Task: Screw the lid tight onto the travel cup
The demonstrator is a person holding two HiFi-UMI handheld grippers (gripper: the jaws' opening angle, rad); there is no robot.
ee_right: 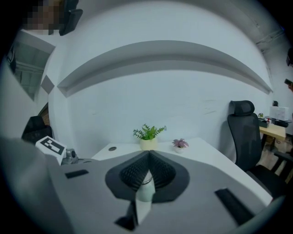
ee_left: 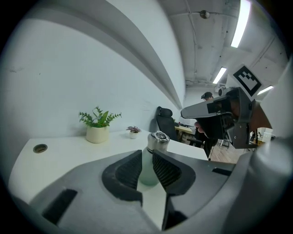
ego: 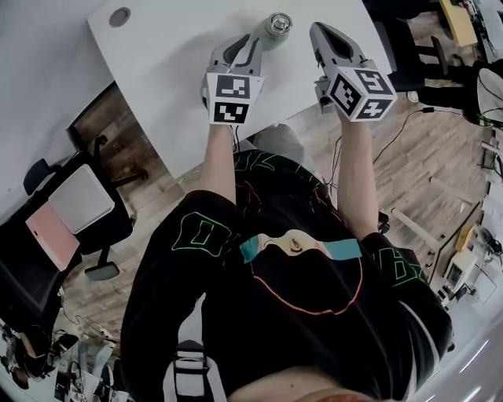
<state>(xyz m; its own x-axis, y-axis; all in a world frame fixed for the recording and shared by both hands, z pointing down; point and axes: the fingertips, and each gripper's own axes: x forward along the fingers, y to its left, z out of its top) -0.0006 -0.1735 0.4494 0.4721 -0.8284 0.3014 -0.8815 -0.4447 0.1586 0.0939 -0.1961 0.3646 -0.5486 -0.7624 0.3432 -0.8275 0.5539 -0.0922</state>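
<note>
A pale green travel cup [ego: 273, 30] with a silver lid [ee_left: 158, 137] stands upright near the far edge of the white table [ego: 165, 71]. My left gripper [ego: 245, 41] reaches it from the near side. In the left gripper view its jaws [ee_left: 147, 168] stand a little apart; the cup body [ee_left: 149, 171] shows in the gap and the pads do not press on it. My right gripper [ego: 322, 30] hovers to the right of the cup, clear of it. Its jaws [ee_right: 147, 168] are shut with nothing held, and the lid [ee_right: 69, 155] shows far left.
A potted plant [ee_left: 98, 125], a small purple plant [ee_left: 133, 131] and a cable hole [ego: 119, 16] sit on the table's far part. A black office chair [ee_right: 247, 132] stands to the right, another chair [ego: 75, 208] left of the table. My body fills the near side.
</note>
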